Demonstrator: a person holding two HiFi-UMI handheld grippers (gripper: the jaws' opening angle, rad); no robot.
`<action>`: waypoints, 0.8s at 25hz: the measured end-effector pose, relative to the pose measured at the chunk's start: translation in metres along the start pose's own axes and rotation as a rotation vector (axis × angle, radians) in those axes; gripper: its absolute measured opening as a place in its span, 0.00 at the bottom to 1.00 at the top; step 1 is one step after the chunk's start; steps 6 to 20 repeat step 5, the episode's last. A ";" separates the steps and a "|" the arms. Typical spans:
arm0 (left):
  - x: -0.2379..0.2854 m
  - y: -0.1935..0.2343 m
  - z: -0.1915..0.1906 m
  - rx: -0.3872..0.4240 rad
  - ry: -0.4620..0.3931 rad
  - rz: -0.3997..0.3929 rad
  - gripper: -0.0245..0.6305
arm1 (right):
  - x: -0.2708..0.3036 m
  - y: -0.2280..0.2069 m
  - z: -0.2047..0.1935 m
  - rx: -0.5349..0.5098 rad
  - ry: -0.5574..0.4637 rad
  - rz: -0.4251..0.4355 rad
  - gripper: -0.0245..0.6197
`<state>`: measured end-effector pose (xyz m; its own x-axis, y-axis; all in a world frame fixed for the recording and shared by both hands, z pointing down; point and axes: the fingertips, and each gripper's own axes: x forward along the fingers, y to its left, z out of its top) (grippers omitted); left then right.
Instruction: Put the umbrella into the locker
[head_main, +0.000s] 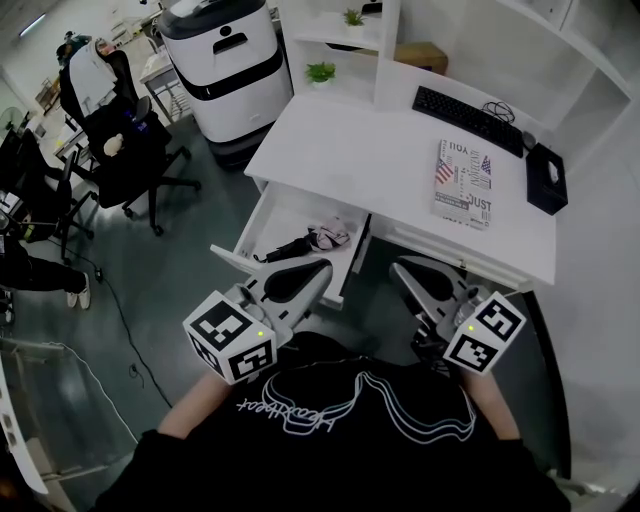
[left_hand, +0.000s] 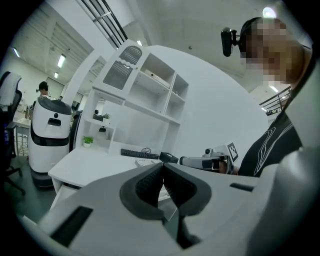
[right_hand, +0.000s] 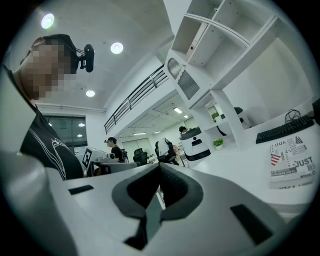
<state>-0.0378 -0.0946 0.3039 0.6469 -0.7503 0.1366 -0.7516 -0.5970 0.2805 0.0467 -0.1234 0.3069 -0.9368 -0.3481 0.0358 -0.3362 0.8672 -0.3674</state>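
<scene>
Left tool (head_main: 316, 272): jaws pressed together, nothing between them; it hovers at the front lip of the open drawer (head_main: 272, 215); umbrella (head_main: 312, 240) lies folded inside that drawer, toward its right wall, black handle pointing left. We take the drawer for the locker, so the placing looks done and closing it is the step in hand. Right tool (head_main: 404, 270): jaws likewise together and empty, held just right of the drawer, in front of the tabletop (head_main: 370, 160) edge. To close well, we judge: set both tools against the drawer front, either side of centre; push evenly so it does not skew; first check the umbrella sits below the rim, or it may snag. Magazine (head_main: 465, 182) and keyboard (head_main: 467, 118), farther right, lie clear of the path.
</scene>
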 end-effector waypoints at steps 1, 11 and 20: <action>0.001 0.001 0.000 0.002 0.003 0.002 0.04 | 0.000 0.000 0.000 -0.002 0.001 0.001 0.04; 0.002 0.005 -0.001 0.004 0.007 0.008 0.04 | 0.003 -0.001 0.001 -0.021 -0.001 0.012 0.04; 0.002 0.005 -0.001 0.004 0.007 0.008 0.04 | 0.003 -0.001 0.001 -0.021 -0.001 0.012 0.04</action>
